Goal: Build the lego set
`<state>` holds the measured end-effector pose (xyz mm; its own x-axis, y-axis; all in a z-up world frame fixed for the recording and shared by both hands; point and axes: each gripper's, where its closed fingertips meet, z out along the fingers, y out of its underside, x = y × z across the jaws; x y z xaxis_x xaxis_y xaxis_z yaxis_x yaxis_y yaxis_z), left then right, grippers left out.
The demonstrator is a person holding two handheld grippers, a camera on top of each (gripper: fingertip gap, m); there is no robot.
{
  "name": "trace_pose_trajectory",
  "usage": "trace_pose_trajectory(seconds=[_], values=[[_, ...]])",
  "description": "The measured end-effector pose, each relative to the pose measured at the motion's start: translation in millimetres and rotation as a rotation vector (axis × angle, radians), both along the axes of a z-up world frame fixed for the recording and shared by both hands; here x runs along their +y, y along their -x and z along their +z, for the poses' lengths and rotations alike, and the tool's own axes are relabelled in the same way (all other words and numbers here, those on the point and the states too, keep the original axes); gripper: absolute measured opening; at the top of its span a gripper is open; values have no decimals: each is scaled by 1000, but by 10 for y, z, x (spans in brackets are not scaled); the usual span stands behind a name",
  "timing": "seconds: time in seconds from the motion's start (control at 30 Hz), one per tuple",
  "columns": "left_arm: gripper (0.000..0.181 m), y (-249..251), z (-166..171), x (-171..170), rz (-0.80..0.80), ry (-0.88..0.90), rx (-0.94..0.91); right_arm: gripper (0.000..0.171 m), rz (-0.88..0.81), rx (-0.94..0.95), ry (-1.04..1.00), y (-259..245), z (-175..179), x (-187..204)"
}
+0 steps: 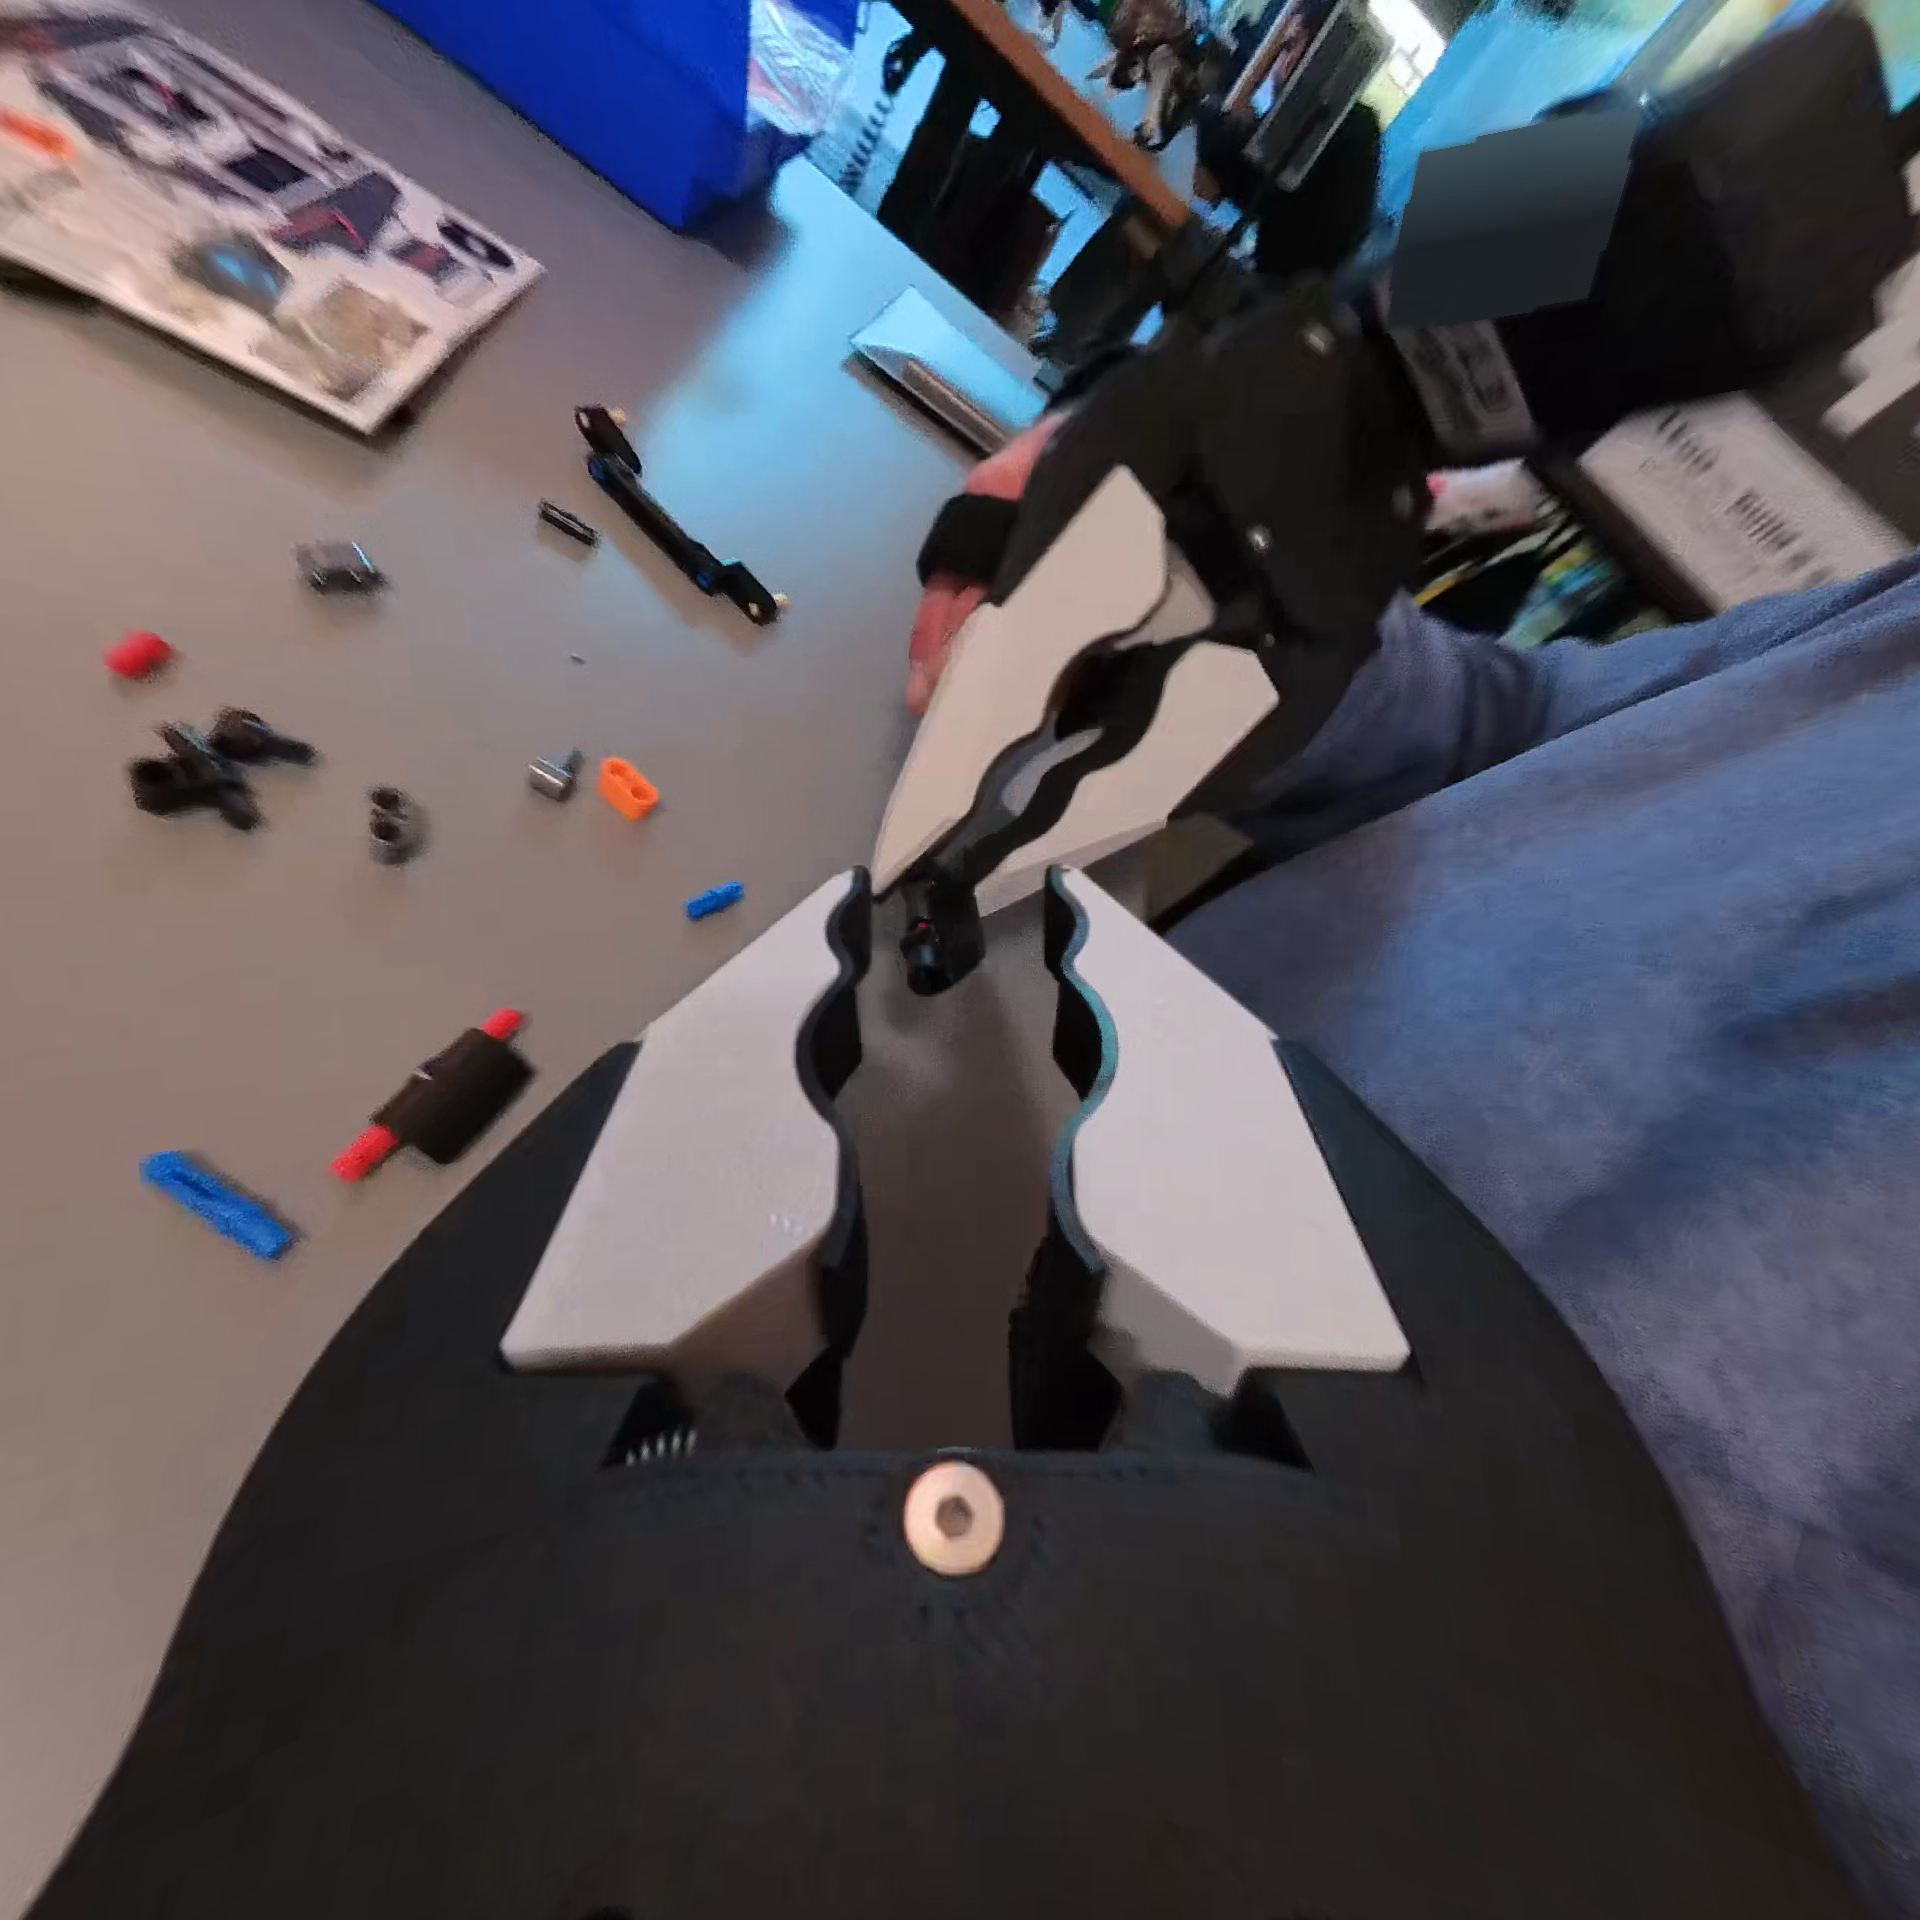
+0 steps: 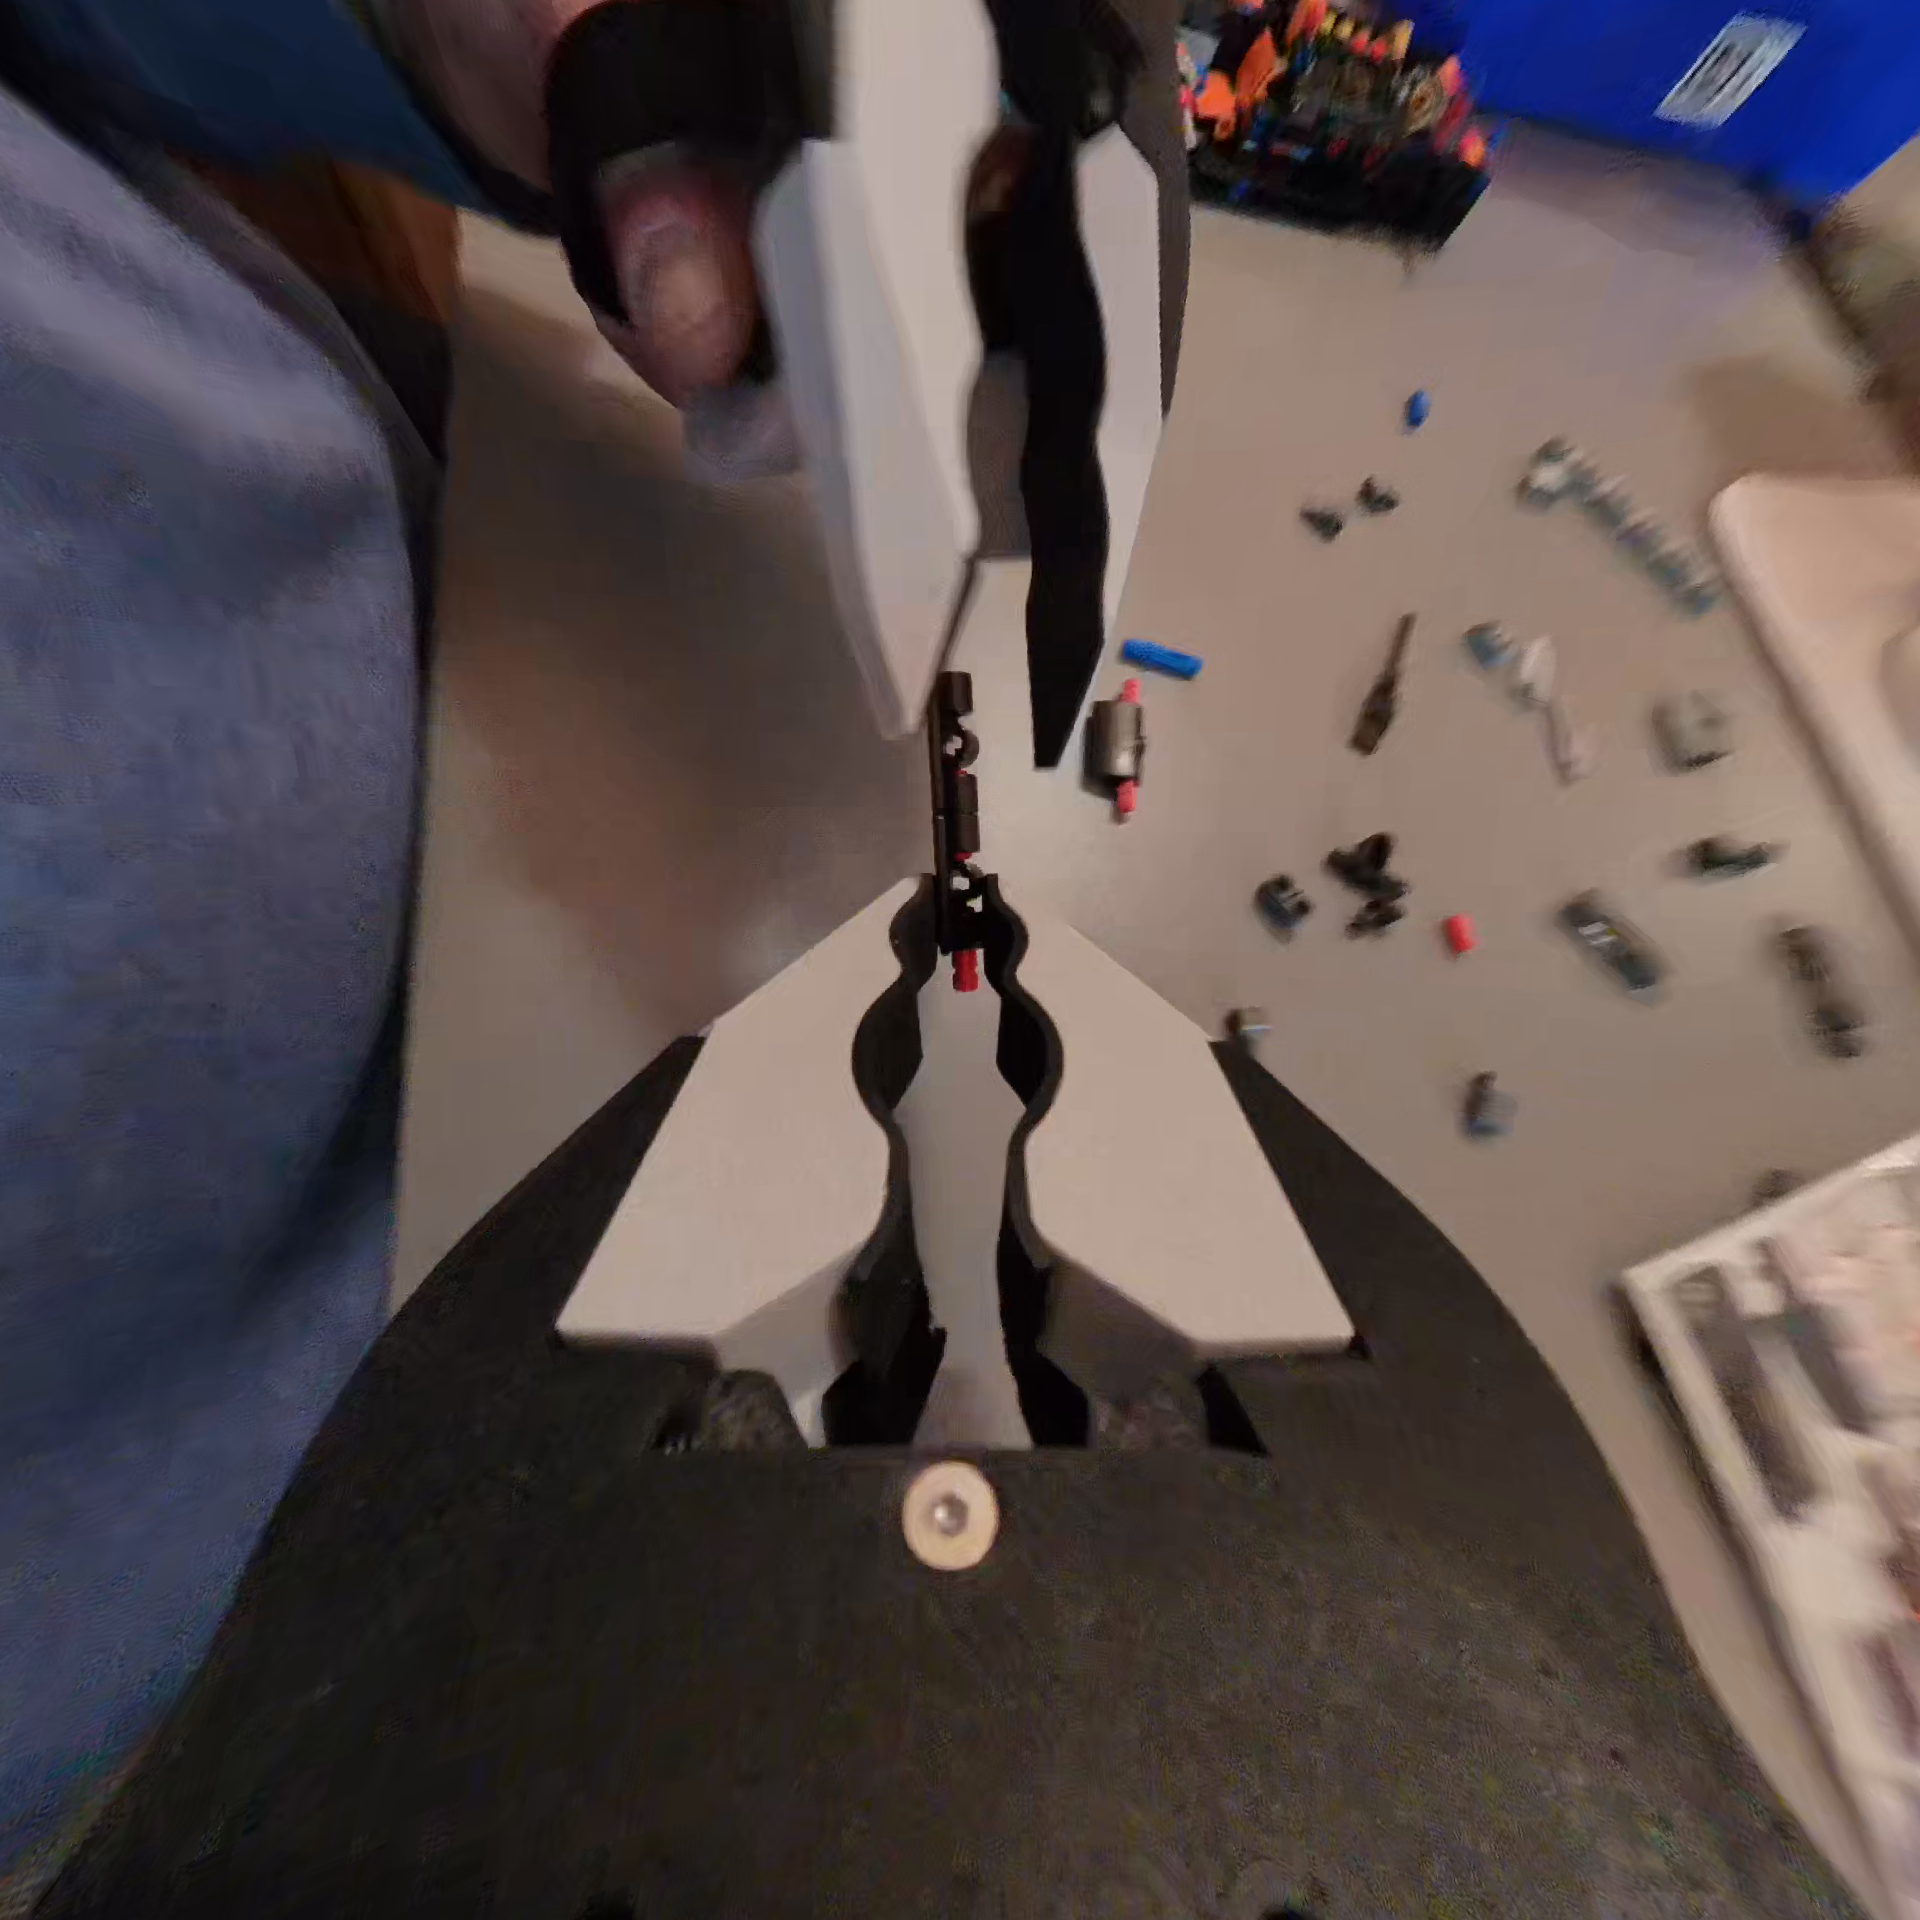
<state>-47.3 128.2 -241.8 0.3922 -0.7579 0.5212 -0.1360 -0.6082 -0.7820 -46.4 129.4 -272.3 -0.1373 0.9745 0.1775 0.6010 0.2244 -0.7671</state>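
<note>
A thin black lego assembly (image 2: pixel 954 821) with a red pin (image 2: pixel 963 966) at its near end is held above the grey table. My right gripper (image 2: pixel 956 899) is shut on the near end of it. My left gripper (image 2: pixel 985 738) comes in from the top, open, with its tips on either side of the assembly's far end. In the left wrist view the left gripper (image 1: pixel 956 888) is open, and the black assembly (image 1: pixel 940 940) sits in the gap at its tips. There the right gripper (image 1: pixel 935 894) reaches in from the upper right.
Loose lego parts lie on the table (image 1: pixel 468 935): a black cylinder with red pins (image 1: pixel 447 1096), a blue piece (image 1: pixel 213 1203), an orange piece (image 1: pixel 628 787) and a long black beam (image 1: pixel 675 520). An instruction booklet (image 1: pixel 239 208) and a blue box (image 1: pixel 623 94) lie beyond. A blue sleeve (image 1: pixel 1558 1039) is at the right.
</note>
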Motion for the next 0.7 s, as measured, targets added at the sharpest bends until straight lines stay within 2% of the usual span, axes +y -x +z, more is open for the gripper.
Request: trace_pose_trajectory(seconds=[0.13, 0.23, 0.3, 0.4, 0.53, 0.57, 0.6, 0.7], values=[[37, 14, 133, -20, -4, -195, 95, 5, 3, 31, 233, 3, 26, -18], [40, -28, 13, -64, -48, -262, 240, 5, 28, 50, 297, 41, 76, -52], [36, -64, -60, -102, -83, -288, 298, 5, 50, 32, 322, 61, 69, -88], [9, -5, -104, -48, -53, -293, 335, 5, 78, 13, 359, 93, 62, -135], [5, 82, -107, -73, -26, -175, 247, 7, 68, 21, 432, 175, 75, -114], [5, 133, -140, -69, -8, -130, 236, 12, 41, 14, 422, 196, 54, -62], [5, 195, -192, -64, 10, -85, 235, 16, 20, 13, 396, 210, 36, -6], [3, 383, -454, -103, 47, 83, 283, 13, 17, -5, 374, 210, -10, 26]])
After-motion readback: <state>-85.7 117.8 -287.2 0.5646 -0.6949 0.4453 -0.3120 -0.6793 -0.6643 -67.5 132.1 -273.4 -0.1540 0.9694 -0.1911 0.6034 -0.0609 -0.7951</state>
